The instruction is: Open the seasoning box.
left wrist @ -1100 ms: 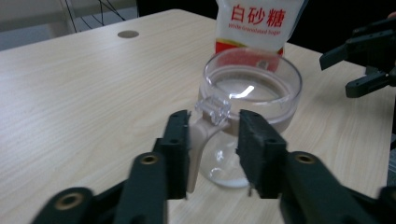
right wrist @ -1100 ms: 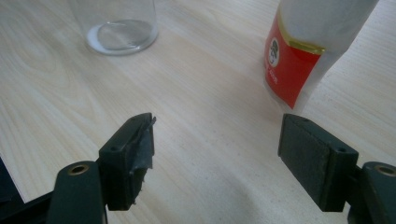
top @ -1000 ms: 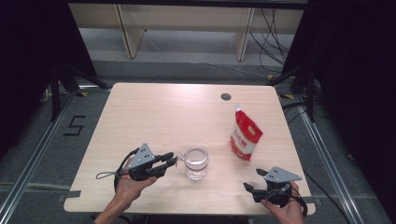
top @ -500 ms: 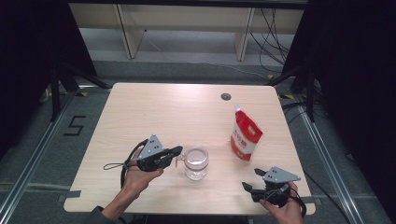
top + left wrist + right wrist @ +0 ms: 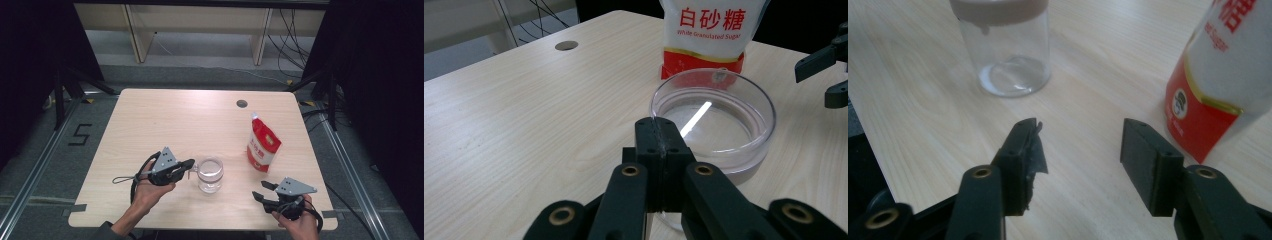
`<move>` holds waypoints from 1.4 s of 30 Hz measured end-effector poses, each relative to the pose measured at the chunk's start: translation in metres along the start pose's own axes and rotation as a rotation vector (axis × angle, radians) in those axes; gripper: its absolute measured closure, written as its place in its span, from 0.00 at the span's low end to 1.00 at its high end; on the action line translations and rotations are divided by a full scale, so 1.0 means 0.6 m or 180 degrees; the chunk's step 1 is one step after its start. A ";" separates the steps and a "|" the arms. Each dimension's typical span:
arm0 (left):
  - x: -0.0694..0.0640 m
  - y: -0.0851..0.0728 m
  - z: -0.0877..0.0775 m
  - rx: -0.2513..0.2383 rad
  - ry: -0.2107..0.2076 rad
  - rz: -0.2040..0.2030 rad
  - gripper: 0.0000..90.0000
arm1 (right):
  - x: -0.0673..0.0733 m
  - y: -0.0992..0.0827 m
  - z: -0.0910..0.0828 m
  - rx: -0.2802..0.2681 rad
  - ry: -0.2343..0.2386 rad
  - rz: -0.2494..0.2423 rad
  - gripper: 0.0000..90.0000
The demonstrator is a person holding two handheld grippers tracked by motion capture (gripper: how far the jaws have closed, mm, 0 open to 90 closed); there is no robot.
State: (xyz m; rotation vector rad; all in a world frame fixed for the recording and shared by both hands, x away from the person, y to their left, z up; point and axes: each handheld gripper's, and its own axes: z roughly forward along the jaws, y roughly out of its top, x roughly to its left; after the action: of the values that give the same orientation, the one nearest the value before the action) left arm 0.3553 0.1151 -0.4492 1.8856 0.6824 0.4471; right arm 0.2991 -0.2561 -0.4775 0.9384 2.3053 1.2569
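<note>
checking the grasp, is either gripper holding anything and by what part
The left gripper is shut at the near side of the glass; a handle between its pads cannot be told. The right gripper, jaws just closing, holds nothing.

Right claw [image 5: 1080,150] parted above the table [image 5: 923,100], clear jar [image 5: 1007,47] ahead, sugar pouch [image 5: 1218,85] beside it

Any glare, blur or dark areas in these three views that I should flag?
High view: black, underlit curtains at both sides; table evenly lit. Left gripper view: a bright streak of glare inside the glass jar; the near jaws look soft. Right gripper view: sugar pouch and jar blurred, cropped at the top.
</note>
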 end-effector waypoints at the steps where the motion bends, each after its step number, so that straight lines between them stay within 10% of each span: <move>1: 0.000 0.000 0.000 0.0000 0.0000 0.0000 0.99 | 0.000 0.000 0.000 0.0000 0.0000 0.0000 0.57; 22: 0.001 -0.006 -0.001 0.0027 0.0035 0.0002 0.99 | 0.058 0.092 0.074 -0.0316 0.0233 -0.0406 0.96; 42: 0.003 -0.008 -0.003 -0.0050 -0.0021 -0.0127 0.96 | 0.065 0.129 0.103 -0.0396 0.0292 -0.0679 1.00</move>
State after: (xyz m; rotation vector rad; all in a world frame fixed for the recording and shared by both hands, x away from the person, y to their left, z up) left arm 0.3546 0.1193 -0.4531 1.8548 0.7092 0.4194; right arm 0.3364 -0.1613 -0.4458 0.5876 2.2936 1.3575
